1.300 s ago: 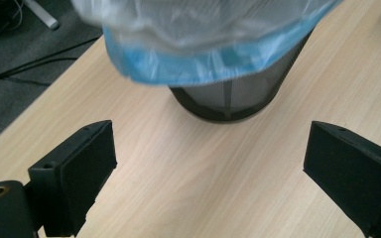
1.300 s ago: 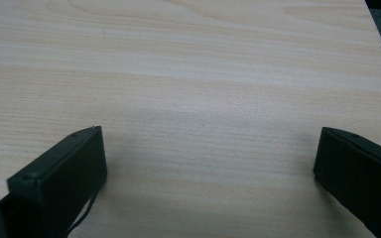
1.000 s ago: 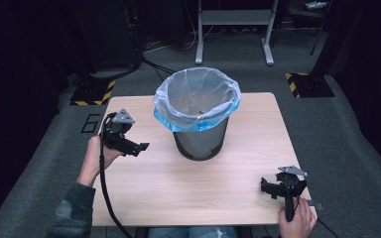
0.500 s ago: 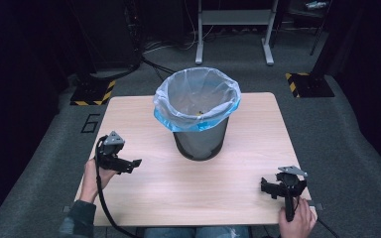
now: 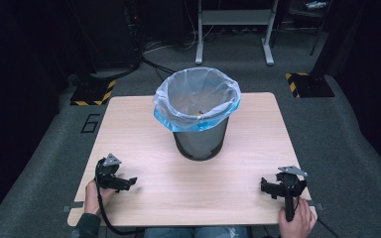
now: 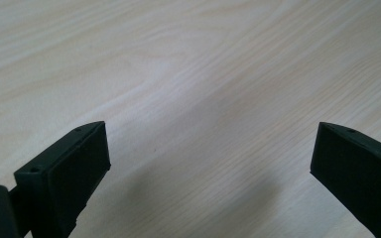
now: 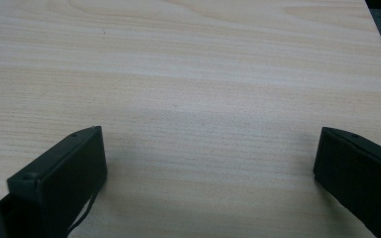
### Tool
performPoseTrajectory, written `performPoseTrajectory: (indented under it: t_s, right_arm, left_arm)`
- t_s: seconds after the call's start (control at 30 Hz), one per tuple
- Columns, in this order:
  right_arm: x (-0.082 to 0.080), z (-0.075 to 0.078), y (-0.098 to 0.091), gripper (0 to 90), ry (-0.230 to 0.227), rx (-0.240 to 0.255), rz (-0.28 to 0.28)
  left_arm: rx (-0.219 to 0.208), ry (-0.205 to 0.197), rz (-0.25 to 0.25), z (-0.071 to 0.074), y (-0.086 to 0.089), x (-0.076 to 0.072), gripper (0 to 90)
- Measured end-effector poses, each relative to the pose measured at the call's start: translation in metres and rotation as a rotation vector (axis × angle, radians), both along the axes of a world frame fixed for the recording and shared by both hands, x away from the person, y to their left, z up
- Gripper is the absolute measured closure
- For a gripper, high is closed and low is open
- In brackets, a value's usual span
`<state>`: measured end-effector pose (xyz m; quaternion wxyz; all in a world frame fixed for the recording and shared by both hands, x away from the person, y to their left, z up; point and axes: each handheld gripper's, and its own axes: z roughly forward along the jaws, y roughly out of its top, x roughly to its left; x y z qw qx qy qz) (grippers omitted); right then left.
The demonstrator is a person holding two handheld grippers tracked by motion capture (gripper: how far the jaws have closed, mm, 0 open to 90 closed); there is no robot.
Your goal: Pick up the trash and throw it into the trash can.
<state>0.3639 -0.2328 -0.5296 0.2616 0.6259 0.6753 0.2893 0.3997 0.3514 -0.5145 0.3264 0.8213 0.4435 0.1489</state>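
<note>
A dark mesh bin (image 5: 200, 141) lined with a pale blue plastic bag (image 5: 197, 100) stands in the middle of the wooden table (image 5: 144, 124). Something small and yellowish lies inside the bag. My left gripper (image 5: 129, 182) rests low near the table's front left, held by a hand, its jaws open over bare wood (image 6: 203, 124). My right gripper (image 5: 273, 191) sits near the front right edge, also open with nothing between its jaws; bare table (image 7: 208, 109) shows ahead of it.
Grey carpet surrounds the table. Black-and-yellow striped floor pads (image 5: 92, 94) (image 5: 307, 84) lie at the back left and right. A metal stand's legs (image 5: 233, 29) rise behind the table. Cables trail from both grippers off the front edge.
My left gripper has pulled back from beside the bin toward the front left of the table and come down low. The right gripper has stayed put.
</note>
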Motion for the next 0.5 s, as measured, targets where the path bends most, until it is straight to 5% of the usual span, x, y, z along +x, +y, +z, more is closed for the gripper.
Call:
performPoseTrajectory:
  t_s: [0.1, 0.23, 0.3, 0.5]
  right_arm:
    - [0.0, 0.0, 0.0, 0.0, 0.0, 0.0, 0.0]
    - [0.0, 0.0, 0.0, 0.0, 0.0, 0.0, 0.0]
    - [0.0, 0.0, 0.0, 0.0, 0.0, 0.0, 0.0]
    - [0.0, 0.0, 0.0, 0.0, 0.0, 0.0, 0.0]
  left_arm:
    - [-0.011, -0.005, 0.009, -0.011, 0.003, -0.002, 0.2]
    - [-0.029, -0.061, 0.013, -0.015, 0.005, -0.006, 0.0]
    - [-0.007, -0.075, 0.017, -0.017, 0.004, -0.006, 0.5]
    - [-0.007, -0.072, 0.021, -0.017, 0.004, -0.003, 0.0]
